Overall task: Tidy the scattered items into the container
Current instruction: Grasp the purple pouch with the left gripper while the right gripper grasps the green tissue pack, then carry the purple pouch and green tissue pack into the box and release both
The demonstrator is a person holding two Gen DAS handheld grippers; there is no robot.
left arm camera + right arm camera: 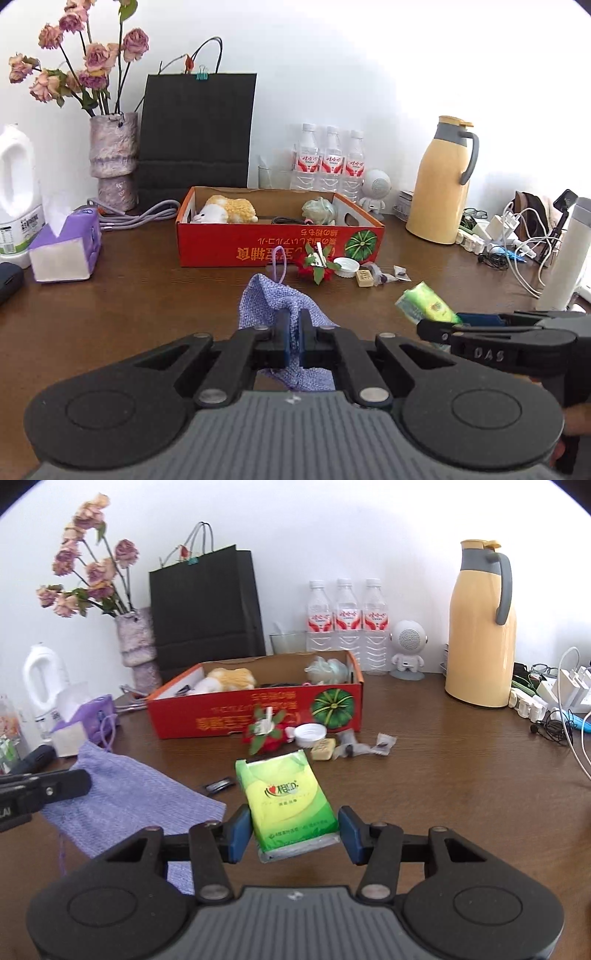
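The red box [255, 710] sits mid-frame on the table [443, 775], already holding a plush toy [229, 679]. Below it, lower left in the right wrist view, the purple cloth pouch [136, 794] looks soft and floppy; the left gripper [294, 325] is pinched on its bunched fabric. At center, the green tissue pack [290, 805] looks light, squashy and slick-wrapped, best gripped across its sides; the right gripper [294, 830] straddles it, its jaws wide and apparently not touching.
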